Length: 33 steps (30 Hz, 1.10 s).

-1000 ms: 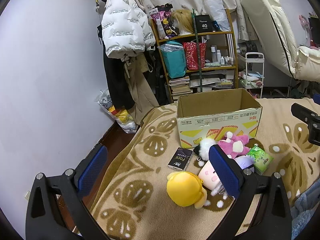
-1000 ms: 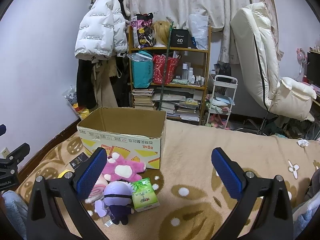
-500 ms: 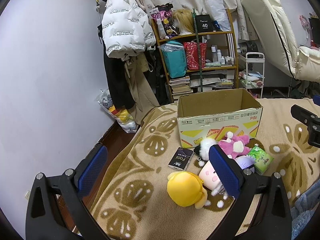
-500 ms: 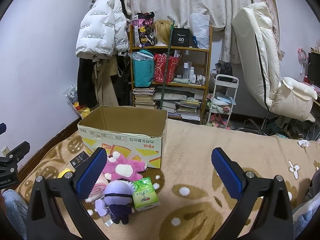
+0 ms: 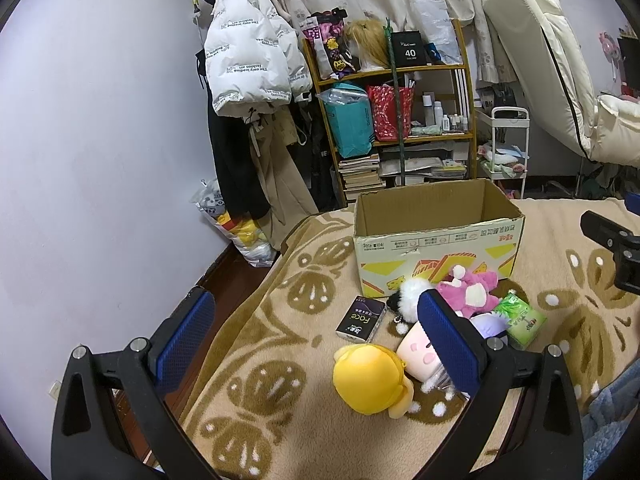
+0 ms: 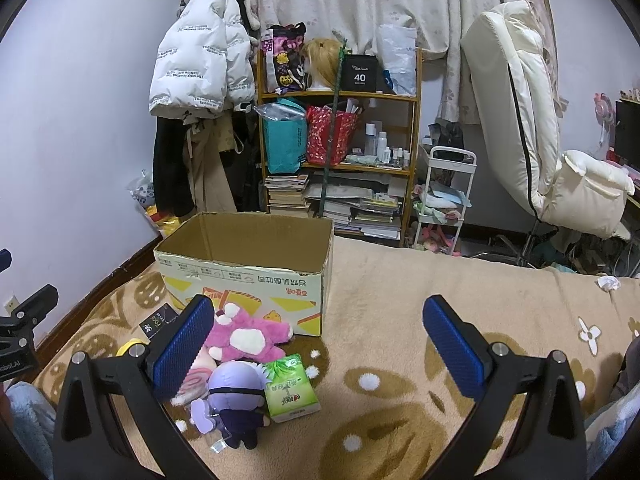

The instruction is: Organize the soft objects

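An open cardboard box [image 5: 438,236] [image 6: 244,276] stands on a beige patterned blanket. In front of it lies a heap of soft things: a yellow plush [image 5: 370,378], a pink round-faced plush [image 5: 420,356], a magenta plush [image 5: 468,294] [image 6: 250,336], a purple-haired doll [image 6: 236,396], a black-and-white fluffy toy [image 5: 406,294], a green tissue pack [image 5: 520,320] [image 6: 290,388] and a black tissue pack [image 5: 360,318]. My left gripper [image 5: 316,342] hovers open above the blanket, left of the heap. My right gripper [image 6: 318,346] is open too, to the right of the toys, holding nothing.
The blanket [image 6: 400,300] covers a bed whose left edge drops to a wooden floor [image 5: 236,268]. Beyond stand a cluttered shelf [image 6: 340,152], hanging coats [image 5: 248,64], a white cart [image 6: 444,196] and a cream recliner chair [image 6: 532,128].
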Each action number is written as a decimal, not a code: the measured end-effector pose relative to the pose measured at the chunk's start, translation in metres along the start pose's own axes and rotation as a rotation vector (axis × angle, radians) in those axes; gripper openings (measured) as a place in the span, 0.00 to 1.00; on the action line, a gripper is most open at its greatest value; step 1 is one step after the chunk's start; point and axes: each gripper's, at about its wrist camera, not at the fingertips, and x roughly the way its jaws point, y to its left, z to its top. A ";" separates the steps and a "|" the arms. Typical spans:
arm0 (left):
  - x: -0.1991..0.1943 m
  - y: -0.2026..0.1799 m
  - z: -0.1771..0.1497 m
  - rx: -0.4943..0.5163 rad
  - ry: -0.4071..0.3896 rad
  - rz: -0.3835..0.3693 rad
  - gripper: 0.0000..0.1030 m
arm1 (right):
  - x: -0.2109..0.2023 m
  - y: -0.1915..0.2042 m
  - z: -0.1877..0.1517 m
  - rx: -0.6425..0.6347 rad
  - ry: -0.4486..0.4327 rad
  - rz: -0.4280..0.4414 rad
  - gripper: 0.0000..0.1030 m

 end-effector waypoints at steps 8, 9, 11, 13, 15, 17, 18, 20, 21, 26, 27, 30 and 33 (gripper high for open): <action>-0.001 0.001 0.001 -0.002 -0.002 0.000 0.97 | 0.000 -0.001 0.000 0.002 0.000 -0.001 1.00; -0.001 0.001 0.001 -0.002 -0.002 -0.001 0.97 | 0.000 -0.001 0.000 0.002 -0.001 0.000 1.00; -0.001 0.000 0.001 -0.002 -0.001 -0.001 0.97 | 0.000 -0.002 0.000 0.002 0.000 -0.001 1.00; -0.001 0.001 0.000 -0.001 -0.001 -0.001 0.97 | 0.000 -0.002 0.000 0.002 0.001 -0.001 1.00; -0.001 0.001 0.001 -0.001 -0.001 -0.002 0.97 | 0.000 -0.002 0.000 0.002 0.000 0.000 1.00; -0.001 0.001 0.000 0.000 -0.001 0.000 0.97 | 0.000 -0.001 0.000 0.002 -0.003 0.000 1.00; -0.001 0.001 0.000 -0.001 -0.001 -0.001 0.97 | 0.000 -0.001 0.000 0.002 -0.005 0.000 1.00; -0.001 0.001 0.000 -0.001 -0.001 -0.001 0.97 | 0.001 -0.001 0.000 0.001 -0.003 0.000 1.00; -0.001 0.001 0.000 -0.001 -0.001 -0.001 0.97 | 0.001 -0.001 -0.001 0.001 -0.002 0.000 1.00; -0.001 0.001 0.000 -0.001 -0.001 0.000 0.97 | 0.001 -0.002 0.000 0.002 -0.002 0.001 1.00; -0.001 0.000 0.000 -0.001 -0.001 0.000 0.97 | 0.001 -0.001 -0.001 0.002 -0.002 0.001 1.00; -0.001 0.000 0.000 -0.001 -0.001 -0.001 0.97 | 0.002 -0.001 -0.001 0.002 -0.001 0.001 1.00; -0.001 0.000 0.000 -0.001 0.000 0.000 0.97 | 0.002 -0.001 -0.001 0.002 -0.001 0.000 1.00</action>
